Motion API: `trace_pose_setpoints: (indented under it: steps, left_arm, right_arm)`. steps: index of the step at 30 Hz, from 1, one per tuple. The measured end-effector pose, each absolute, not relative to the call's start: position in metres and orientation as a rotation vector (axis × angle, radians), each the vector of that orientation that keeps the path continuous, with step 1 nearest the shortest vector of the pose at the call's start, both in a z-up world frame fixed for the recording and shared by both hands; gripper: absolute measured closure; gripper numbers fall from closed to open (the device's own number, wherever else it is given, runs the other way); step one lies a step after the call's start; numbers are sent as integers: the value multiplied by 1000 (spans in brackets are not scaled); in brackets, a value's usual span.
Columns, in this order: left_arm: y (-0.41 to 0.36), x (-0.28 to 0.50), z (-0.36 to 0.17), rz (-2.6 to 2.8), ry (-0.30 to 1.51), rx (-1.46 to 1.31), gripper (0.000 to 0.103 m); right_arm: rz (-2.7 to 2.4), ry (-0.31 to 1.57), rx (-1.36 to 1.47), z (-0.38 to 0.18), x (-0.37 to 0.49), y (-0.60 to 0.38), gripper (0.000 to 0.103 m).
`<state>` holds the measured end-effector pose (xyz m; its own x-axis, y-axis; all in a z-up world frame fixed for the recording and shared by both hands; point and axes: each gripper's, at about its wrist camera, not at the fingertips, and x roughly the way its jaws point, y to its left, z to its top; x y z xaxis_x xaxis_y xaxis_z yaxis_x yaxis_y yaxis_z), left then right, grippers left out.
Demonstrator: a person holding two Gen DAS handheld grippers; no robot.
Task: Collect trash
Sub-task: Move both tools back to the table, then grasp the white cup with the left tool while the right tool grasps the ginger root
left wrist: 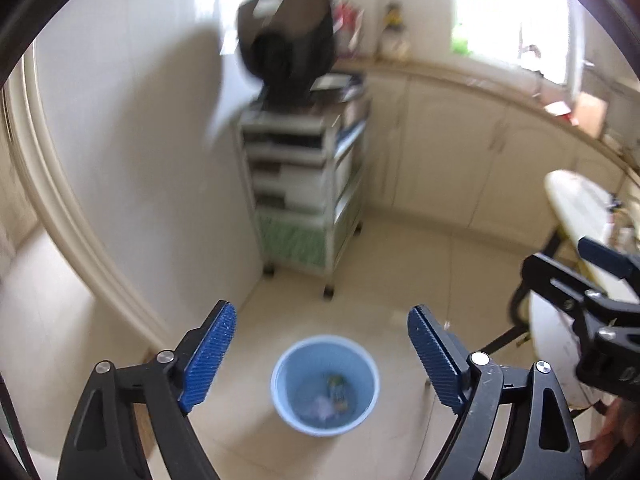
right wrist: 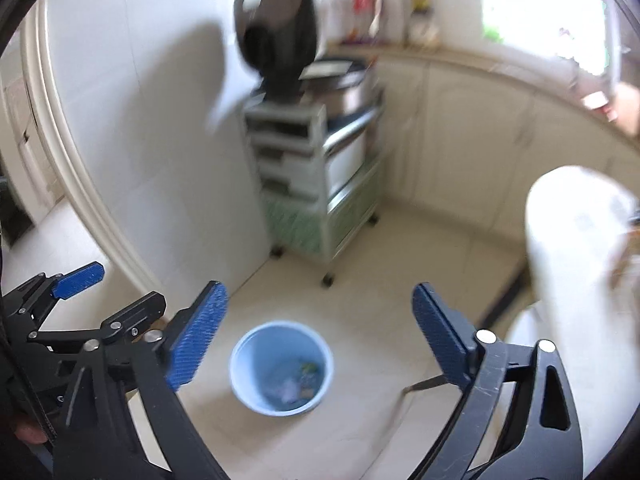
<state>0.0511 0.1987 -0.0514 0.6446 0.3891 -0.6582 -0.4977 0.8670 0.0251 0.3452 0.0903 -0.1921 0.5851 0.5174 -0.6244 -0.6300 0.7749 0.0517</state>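
Both open grippers hang above the blue bin (left wrist: 325, 384).

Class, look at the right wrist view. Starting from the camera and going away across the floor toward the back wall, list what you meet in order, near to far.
Right gripper with blue-padded jaws spread open → round light-blue plastic waste bin holding some scraps → white wheeled shelf cart → dark rounded appliance on top of the cart.

Kitchen corner, tiled floor (left wrist: 400, 276), motion blur.
White wheeled cart (left wrist: 304, 184) against wall, dark rounded appliance (left wrist: 286, 46) on top. Cream cabinets (left wrist: 460, 148) beside it under the surface (left wrist: 460, 76); window (left wrist: 508, 16) above.
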Motion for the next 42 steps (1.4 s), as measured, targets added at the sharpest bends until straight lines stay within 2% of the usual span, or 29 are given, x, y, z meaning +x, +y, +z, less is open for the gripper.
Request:
trace_pose_setpoints:
  steps: [2, 6, 12, 19, 24, 29, 42]
  left_arm:
    - [164, 44, -31, 467, 643, -129, 5]
    - [98, 27, -2, 383, 524, -82, 1]
    - [12, 22, 21, 243, 413, -12, 1]
    - [-3, 39, 5, 137, 356, 26, 1]
    - [-18, 67, 6, 118, 395, 42, 1]
    - [-23, 134, -1, 124, 476, 57, 1]
    - [-30, 335, -64, 135, 732, 89, 3]
  right_arm:
    - [613, 598, -177, -164, 331, 58, 4]
    - [510, 489, -128, -114, 304, -12, 0]
    - [338, 382, -64, -64, 273, -115, 0]
    - [186, 339, -19, -43, 273, -204, 0]
    - [115, 362, -2, -52, 291, -250, 0]
    - [78, 424, -4, -75, 319, -282, 0]
    - [131, 625, 23, -155, 409, -270, 0]
